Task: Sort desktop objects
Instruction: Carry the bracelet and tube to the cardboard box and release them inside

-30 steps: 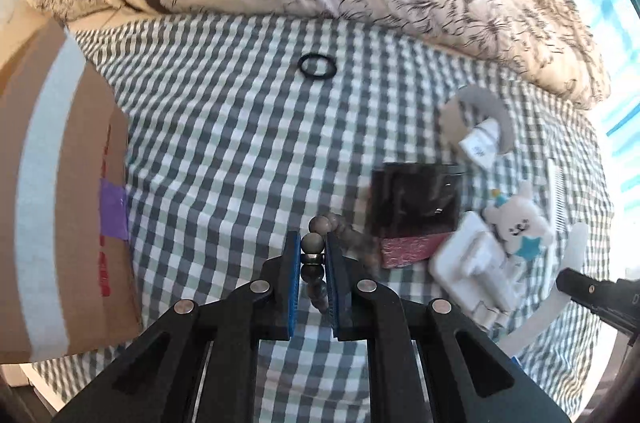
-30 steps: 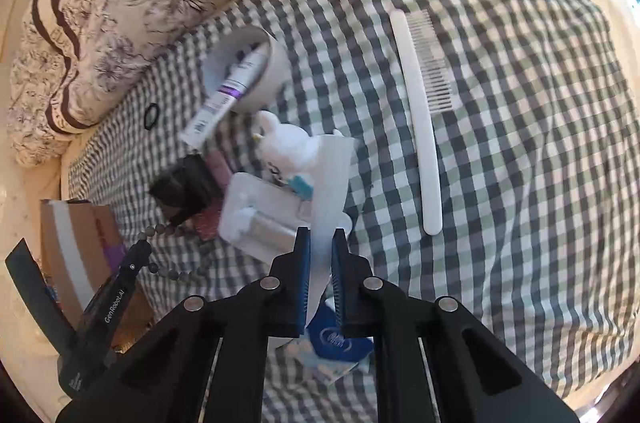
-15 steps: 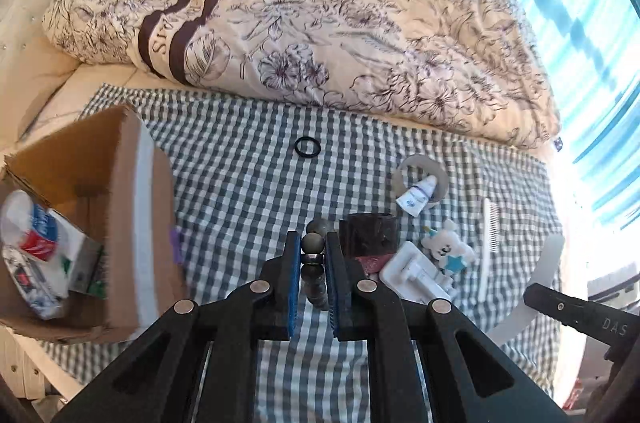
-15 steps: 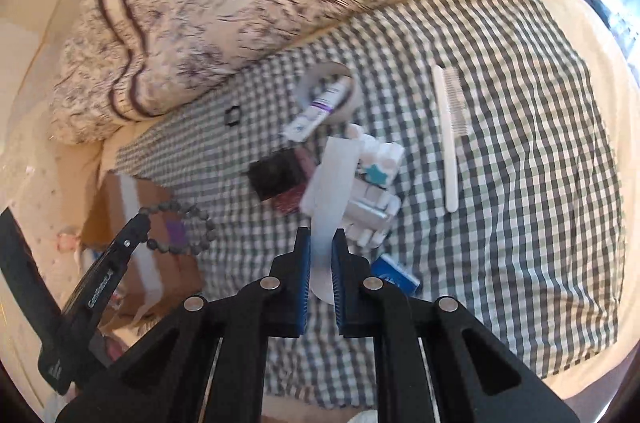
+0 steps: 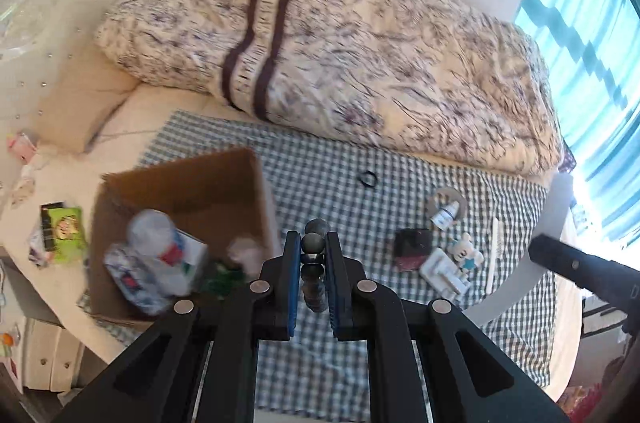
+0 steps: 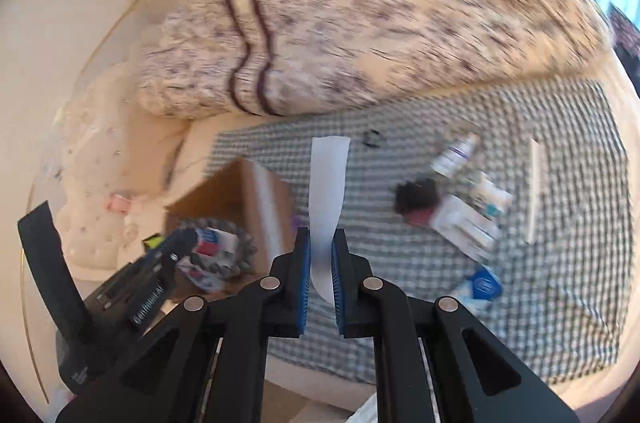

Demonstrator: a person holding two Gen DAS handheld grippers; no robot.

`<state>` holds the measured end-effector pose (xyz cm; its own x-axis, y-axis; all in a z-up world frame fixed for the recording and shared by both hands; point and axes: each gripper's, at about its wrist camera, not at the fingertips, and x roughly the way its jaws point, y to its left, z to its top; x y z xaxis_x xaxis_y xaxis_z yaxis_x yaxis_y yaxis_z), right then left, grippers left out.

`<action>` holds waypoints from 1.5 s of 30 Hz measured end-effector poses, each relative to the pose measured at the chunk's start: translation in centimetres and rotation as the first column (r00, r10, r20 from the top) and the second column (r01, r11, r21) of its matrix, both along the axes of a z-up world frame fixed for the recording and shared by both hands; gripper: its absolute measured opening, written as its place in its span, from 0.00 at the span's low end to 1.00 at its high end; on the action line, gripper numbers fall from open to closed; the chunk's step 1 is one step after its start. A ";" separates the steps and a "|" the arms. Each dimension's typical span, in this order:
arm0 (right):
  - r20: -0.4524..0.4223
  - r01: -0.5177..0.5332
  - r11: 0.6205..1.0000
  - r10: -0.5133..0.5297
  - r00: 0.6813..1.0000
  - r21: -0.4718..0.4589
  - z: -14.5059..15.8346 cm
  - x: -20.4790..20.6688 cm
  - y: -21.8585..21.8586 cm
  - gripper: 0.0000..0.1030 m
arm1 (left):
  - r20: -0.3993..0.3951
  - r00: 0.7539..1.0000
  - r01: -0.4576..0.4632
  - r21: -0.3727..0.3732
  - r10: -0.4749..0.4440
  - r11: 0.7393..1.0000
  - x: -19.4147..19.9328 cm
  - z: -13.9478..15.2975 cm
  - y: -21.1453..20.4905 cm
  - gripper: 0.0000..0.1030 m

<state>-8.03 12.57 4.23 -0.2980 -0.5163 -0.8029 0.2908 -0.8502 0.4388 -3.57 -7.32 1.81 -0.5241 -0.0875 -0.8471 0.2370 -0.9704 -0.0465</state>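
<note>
We hold a string of dark beads (image 5: 313, 250) pinched between the closed fingers of our left gripper (image 5: 311, 263), while our right gripper (image 6: 321, 263) has its fingers shut on a pale, curved flat strip (image 6: 327, 191) that stands up out of them. In the right wrist view the bead bracelet hangs as a loop over the open cardboard box (image 5: 188, 191), which sits at the left end of the checked cloth (image 5: 320, 183) on the bed and already holds some packets. Our worry is the release: the beads dangle freely, so if we let go while the hand is swinging, the loop could catch the box wall or drop onto the cloth beside it. The strip is gripped only at its lower end and could twist or slip out. Both pictures are smeared, which suggests quick motion and raises that risk. To the right of the box lie a hair tie (image 5: 368, 179), a small tube (image 5: 445, 214), a dark box (image 5: 411, 243), a bear figure (image 5: 464, 251) and a white comb (image 5: 493, 251). Of writing, we can only make out faint letters on the left gripper's body in the right wrist view, too blurred to read; the quilt's (image 5: 360, 55) stripe lettering is also illegible.
</note>
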 end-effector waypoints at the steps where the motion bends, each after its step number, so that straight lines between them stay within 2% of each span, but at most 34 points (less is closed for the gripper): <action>1: -0.010 -0.008 1.000 0.008 1.000 -0.011 0.6 0.2 -1.2 0.09 | 0.004 1.000 -0.004 -0.011 0.004 1.000 0.1 0.4 -1.1 0.11; 5: -0.039 -0.047 0.998 0.045 0.998 -0.039 2.5 1.2 -7.3 0.09 | 0.015 0.999 -0.028 -0.026 0.029 0.999 0.7 1.1 -6.2 0.11; 9: -0.047 -0.084 0.996 0.082 0.996 -0.042 2.6 2.0 -13.4 0.09 | 0.035 0.999 -0.035 -0.022 0.036 0.999 1.1 0.4 -10.8 0.11; 15: -0.003 -0.122 0.993 0.122 0.993 0.008 -0.8 2.0 -20.3 0.09 | 0.097 0.995 -0.030 -0.001 0.030 1.000 0.8 -3.0 -16.0 0.11; 21: 0.065 -0.118 0.992 0.115 0.991 0.047 -4.4 1.6 -23.4 0.13 | 0.159 0.987 0.011 0.006 -0.012 1.000 -0.1 -6.2 -17.8 0.11; 22: 0.071 -0.108 0.993 0.104 0.992 0.056 -4.8 1.3 -23.6 0.20 | 0.167 0.986 0.008 0.018 -0.011 1.000 -0.3 -6.5 -18.1 0.13; 23: 0.084 -0.098 0.993 0.093 0.992 0.063 -5.1 1.0 -23.8 0.42 | 0.178 0.984 0.008 0.026 -0.012 1.000 -0.5 -6.9 -18.3 0.22; 24: 0.093 -0.083 0.994 0.076 0.993 0.070 -5.3 0.6 -23.8 0.54 | 0.190 0.982 0.010 0.024 -0.015 1.000 -0.7 -7.1 -18.4 0.49; 25: 0.094 -0.068 0.995 0.061 0.994 0.072 -5.3 0.4 -23.8 0.67 | 0.211 0.978 0.010 0.006 -0.011 1.000 -1.0 -7.5 -18.4 0.70; 26: 0.090 -0.058 0.996 0.052 0.995 0.069 -5.3 0.2 -23.7 0.67 | 0.218 0.976 0.005 -0.018 -0.001 1.000 -1.1 -7.6 -18.4 0.95; 28: 0.084 -0.051 0.995 0.043 0.995 0.086 -5.0 -0.1 -23.6 0.67 | 0.189 0.982 0.000 -0.023 0.005 1.000 -1.0 -7.3 -18.6 0.97; 36: 0.081 -0.015 0.994 0.006 0.997 0.106 -4.3 -0.4 -21.7 0.67 | 0.203 0.979 -0.010 0.010 0.008 1.000 -1.7 -7.1 -18.3 0.97; 40: 0.083 0.028 0.994 -0.037 0.996 0.103 -4.2 -0.3 -19.2 0.67 | 0.208 0.978 -0.001 0.006 0.000 1.000 -2.4 -7.1 -17.1 0.97; 45: 0.062 0.125 0.988 -0.131 0.989 0.095 -2.8 0.2 -13.7 0.67 | 0.203 0.979 0.013 0.006 -0.014 1.000 -3.5 -6.2 -14.4 0.97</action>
